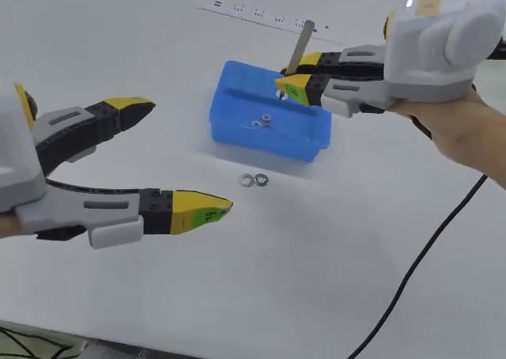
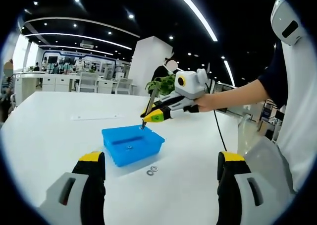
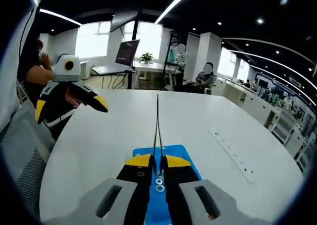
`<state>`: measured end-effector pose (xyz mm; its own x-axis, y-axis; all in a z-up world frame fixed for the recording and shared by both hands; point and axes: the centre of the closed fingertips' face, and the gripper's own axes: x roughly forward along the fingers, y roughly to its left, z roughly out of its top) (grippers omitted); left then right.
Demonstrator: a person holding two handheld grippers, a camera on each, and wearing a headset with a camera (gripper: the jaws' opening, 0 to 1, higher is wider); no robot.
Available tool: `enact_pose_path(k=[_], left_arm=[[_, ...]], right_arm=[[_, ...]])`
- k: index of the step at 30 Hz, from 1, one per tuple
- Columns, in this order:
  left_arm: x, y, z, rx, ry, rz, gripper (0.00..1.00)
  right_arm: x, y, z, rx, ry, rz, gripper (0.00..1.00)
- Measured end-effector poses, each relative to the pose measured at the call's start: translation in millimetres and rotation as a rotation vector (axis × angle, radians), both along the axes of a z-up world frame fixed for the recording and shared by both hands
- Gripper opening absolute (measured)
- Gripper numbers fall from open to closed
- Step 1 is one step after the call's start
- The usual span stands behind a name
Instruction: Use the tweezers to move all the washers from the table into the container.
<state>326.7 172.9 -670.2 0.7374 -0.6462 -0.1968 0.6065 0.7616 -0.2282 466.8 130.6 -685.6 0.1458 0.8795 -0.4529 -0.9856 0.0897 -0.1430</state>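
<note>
Clamped in the right gripper (image 1: 294, 86), the tweezers (image 1: 300, 47) hang over the blue container (image 1: 269, 140); the two washers (image 1: 254, 180) beside its near wall look light, hard and slippery, best pinched across one rim; the left gripper (image 1: 190, 154) gapes empty.

Fitted with grey-white moulded housings, one per hand. Black jaws with pointed yellow tips on left tongs (image 1: 190, 155) and right tongs (image 1: 286, 85) alike. Small dark digits on a left tip, green label (image 1: 299, 91) on a right one. Black cable (image 1: 419, 264) behind right tongs. Dark short sleeve (image 2: 274, 71).
</note>
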Motion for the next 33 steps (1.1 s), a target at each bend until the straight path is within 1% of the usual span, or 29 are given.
enact_pose_path(k=[2, 3, 6, 9, 10, 13, 18, 22, 25, 27, 30, 32, 33], left_arm=[[-1.2, 1.4, -2.9, -0.003, 0.013, 0.003, 0.99], [-2.1, 2.1, -5.0, 0.003, 0.021, 0.001, 0.99], [-1.3, 9.3, -8.5, 0.034, 0.015, 0.01, 0.99], [1.7, 21.3, -10.3, 0.013, 0.019, 0.031, 0.99], [3.1, 21.8, -9.0, 0.006, 0.018, 0.039, 0.99], [5.3, 23.7, -8.9, 0.007, 0.017, 0.049, 0.99], [5.8, 24.5, -11.7, 0.007, 0.023, 0.051, 0.99], [3.2, 18.2, -15.0, 0.01, 0.034, 0.044, 0.99], [3.0, 13.1, -11.6, 0.016, 0.025, 0.049, 0.98], [3.3, 12.1, -9.8, 0.008, 0.025, 0.051, 0.98], [3.5, 14.3, -9.6, 0.016, 0.028, 0.054, 0.98], [4.1, 12.4, -5.6, 0.017, 0.018, 0.053, 0.98], [5.1, 14.7, -5.3, 0.012, 0.016, 0.055, 0.98]], right_arm=[[4.4, 0.5, -8.1, -0.004, 0.015, -0.006, 0.09], [6.2, 0.6, -11.5, -0.007, 0.019, -0.01, 0.09], [12.0, 0.5, -24.1, -0.018, 0.039, -0.019, 0.09], [14.6, -0.2, -35.9, -0.036, 0.054, -0.022, 0.09], [14.9, -0.5, -39.0, -0.039, 0.062, -0.024, 0.09], [15.9, -2.2, -49.4, -0.051, 0.076, -0.031, 0.1], [16.6, -4.9, -55.4, -0.05, 0.093, -0.042, 0.1], [15.3, -6.7, -57.7, -0.048, 0.105, -0.047, 0.1], [15.1, -7.3, -58.1, -0.045, 0.111, -0.051, 0.1], [15.1, -6.6, -56.9, -0.031, 0.122, -0.06, 0.1], [13.4, -6.1, -57.6, -0.037, 0.124, -0.055, 0.1], [12.8, -5.8, -57.2, -0.036, 0.129, -0.054, 0.1], [13.3, -5.8, -57.0, -0.035, 0.132, -0.057, 0.1]])
